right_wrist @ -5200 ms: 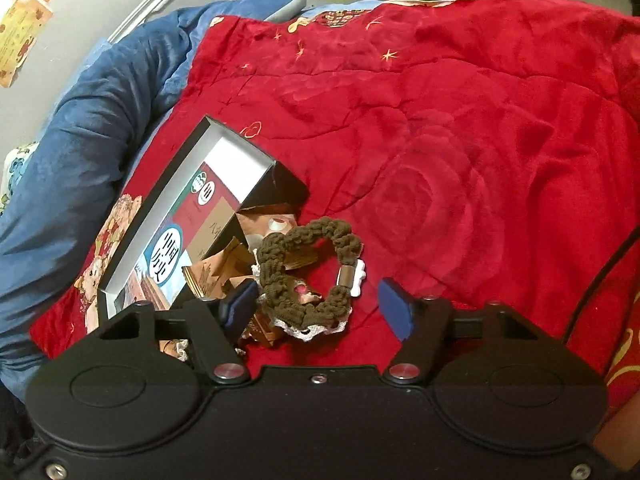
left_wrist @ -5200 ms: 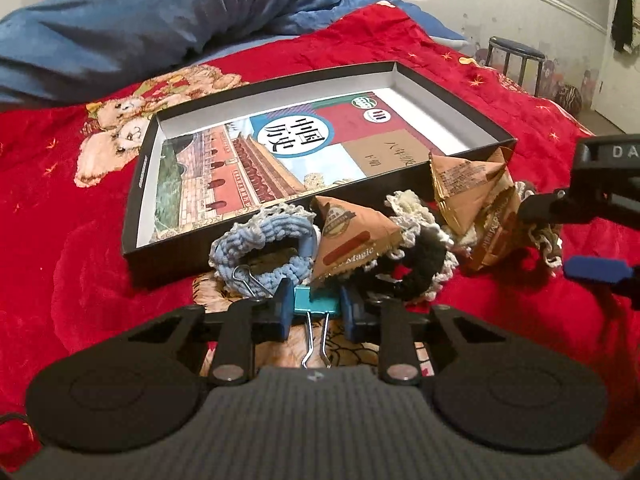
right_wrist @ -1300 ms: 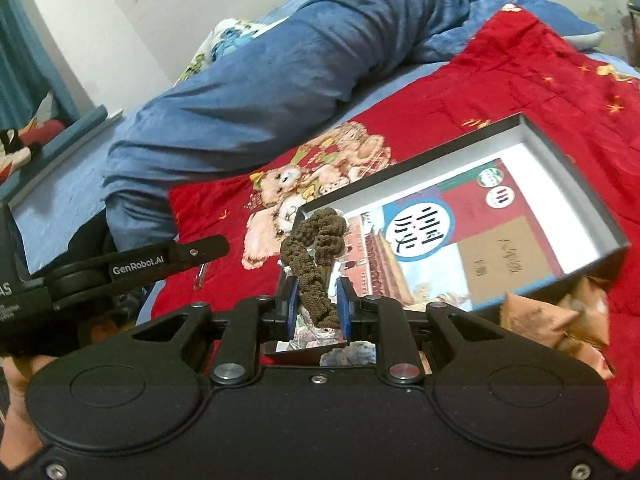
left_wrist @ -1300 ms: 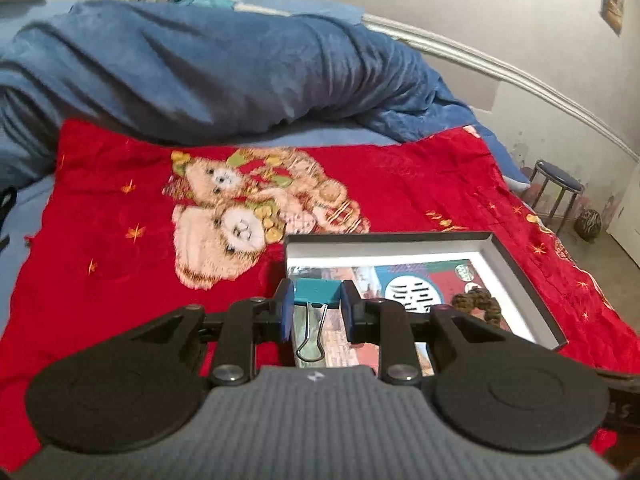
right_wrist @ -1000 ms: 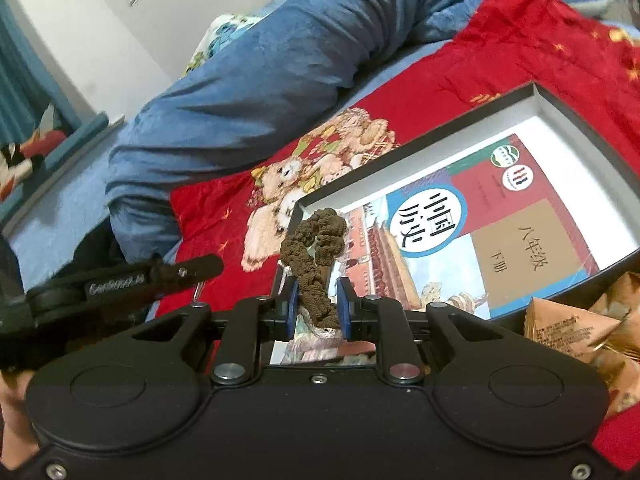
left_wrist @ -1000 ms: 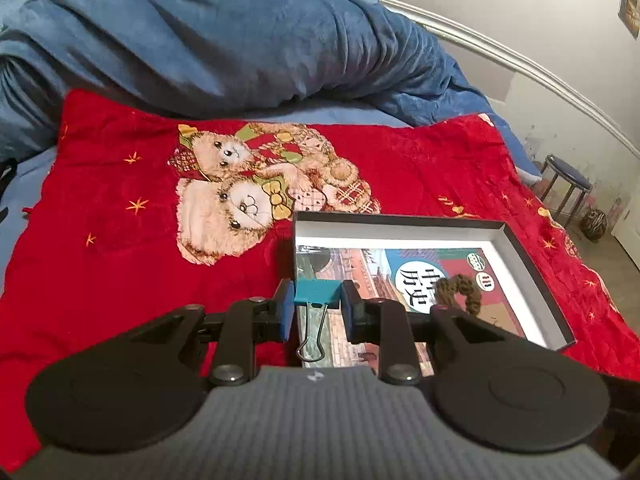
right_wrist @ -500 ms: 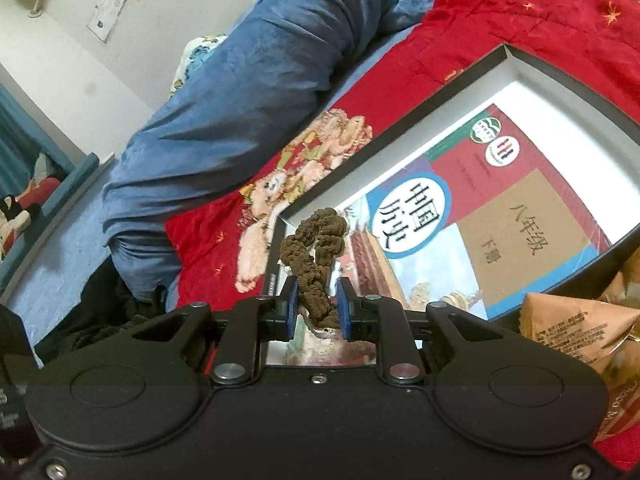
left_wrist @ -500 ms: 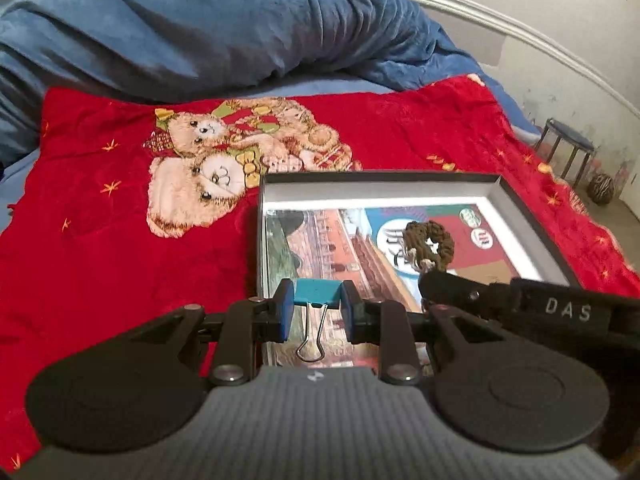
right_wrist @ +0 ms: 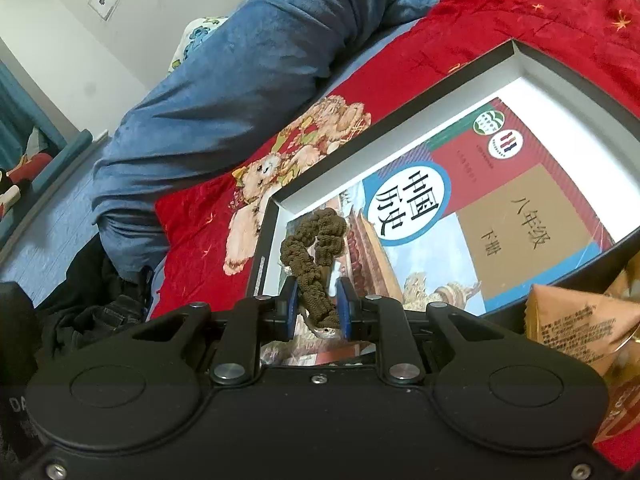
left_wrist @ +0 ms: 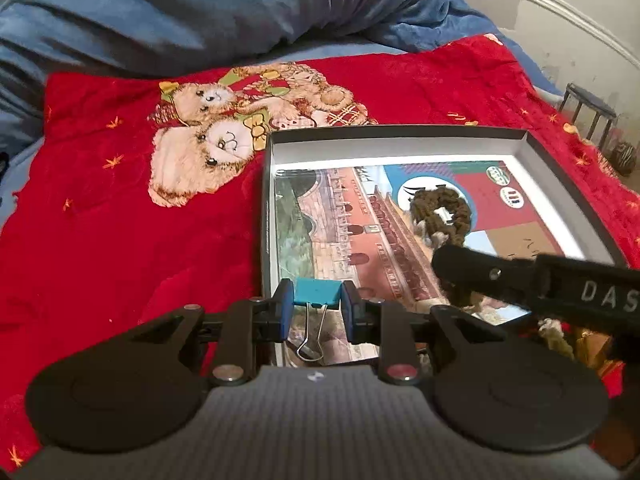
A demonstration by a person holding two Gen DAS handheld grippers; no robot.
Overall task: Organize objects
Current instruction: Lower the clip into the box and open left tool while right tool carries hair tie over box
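Observation:
My left gripper [left_wrist: 318, 307] is shut on a teal binder clip [left_wrist: 318, 293], held above the near left corner of a black shallow box [left_wrist: 267, 216] with a book cover [left_wrist: 352, 216] in its bottom. My right gripper [right_wrist: 318, 308] is shut on a brown crocheted scrunchie [right_wrist: 316, 248] and holds it over the box [right_wrist: 472, 64]. In the left wrist view the scrunchie [left_wrist: 440, 212] hangs over the middle of the box, with the right gripper's black finger [left_wrist: 520, 280] in front.
The box lies on a red blanket with a teddy-bear print [left_wrist: 224, 136]. A blue duvet [left_wrist: 200, 12] is heaped behind. Orange snack packets [right_wrist: 576, 320] lie outside the box's near edge. A stool [left_wrist: 588, 112] stands off the bed at the right.
Both grippers have moved closer over the box. The scrunchie has come further in over the book cover. Both stay shut on their objects.

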